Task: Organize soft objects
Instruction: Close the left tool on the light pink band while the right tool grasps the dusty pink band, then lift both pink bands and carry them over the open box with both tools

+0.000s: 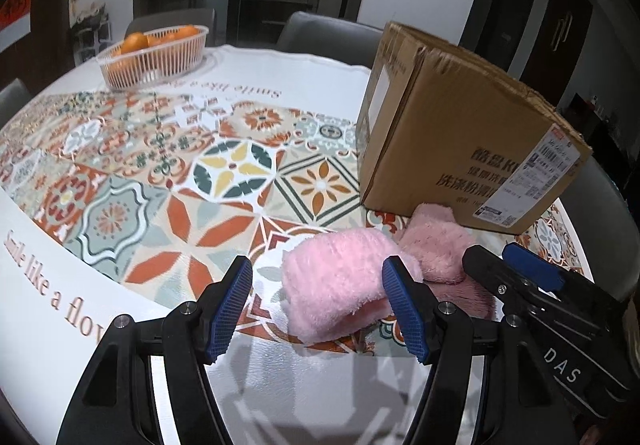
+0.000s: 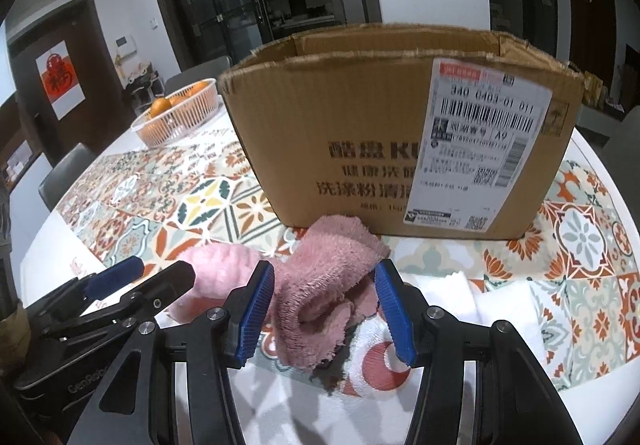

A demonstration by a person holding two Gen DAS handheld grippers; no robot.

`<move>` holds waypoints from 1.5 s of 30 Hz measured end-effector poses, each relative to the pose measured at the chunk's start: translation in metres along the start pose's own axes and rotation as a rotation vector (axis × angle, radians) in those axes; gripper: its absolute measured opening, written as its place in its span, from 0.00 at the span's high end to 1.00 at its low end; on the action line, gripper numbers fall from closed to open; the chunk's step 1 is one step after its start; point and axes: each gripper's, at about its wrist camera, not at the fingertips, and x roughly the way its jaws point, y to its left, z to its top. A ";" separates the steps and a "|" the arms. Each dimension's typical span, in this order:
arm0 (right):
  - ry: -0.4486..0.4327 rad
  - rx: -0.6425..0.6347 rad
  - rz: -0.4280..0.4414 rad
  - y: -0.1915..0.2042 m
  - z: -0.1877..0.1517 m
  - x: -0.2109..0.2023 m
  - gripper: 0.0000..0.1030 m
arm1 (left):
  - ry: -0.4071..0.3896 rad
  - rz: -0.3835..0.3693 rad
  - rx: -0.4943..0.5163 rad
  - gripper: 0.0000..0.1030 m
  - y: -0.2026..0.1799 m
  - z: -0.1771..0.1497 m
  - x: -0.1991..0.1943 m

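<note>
Now both grippers low at counter, side by side. Left gripper jaws wide, straddling pale cloth, unclamped; right gripper likewise around dusky cloth. Box just behind, open-topped, likely destination.

left gripper jaws spread, pink towel, cardboard box

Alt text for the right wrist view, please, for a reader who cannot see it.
The right claw, open, straddles a crumpled dusty-pink towel on a tile-patterned tablecloth, in front of an open cardboard box. The left claw and a lighter pink towel sit to the left; a basket of oranges stands farther back.
</note>
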 end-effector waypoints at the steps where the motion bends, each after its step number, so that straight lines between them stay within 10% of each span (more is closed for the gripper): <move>1: 0.008 0.002 -0.001 -0.001 -0.001 0.003 0.47 | 0.008 -0.001 -0.004 0.35 0.000 -0.001 0.003; 9: 0.047 0.016 -0.003 -0.006 -0.006 0.021 0.51 | 0.064 -0.034 -0.038 0.40 0.002 -0.007 0.025; 22: 0.068 -0.003 0.021 0.001 -0.011 0.024 0.86 | 0.052 -0.044 -0.003 0.74 -0.003 -0.007 0.025; 45: -0.077 -0.007 0.021 0.000 0.006 -0.049 0.87 | -0.156 -0.008 0.081 0.75 -0.021 0.006 -0.059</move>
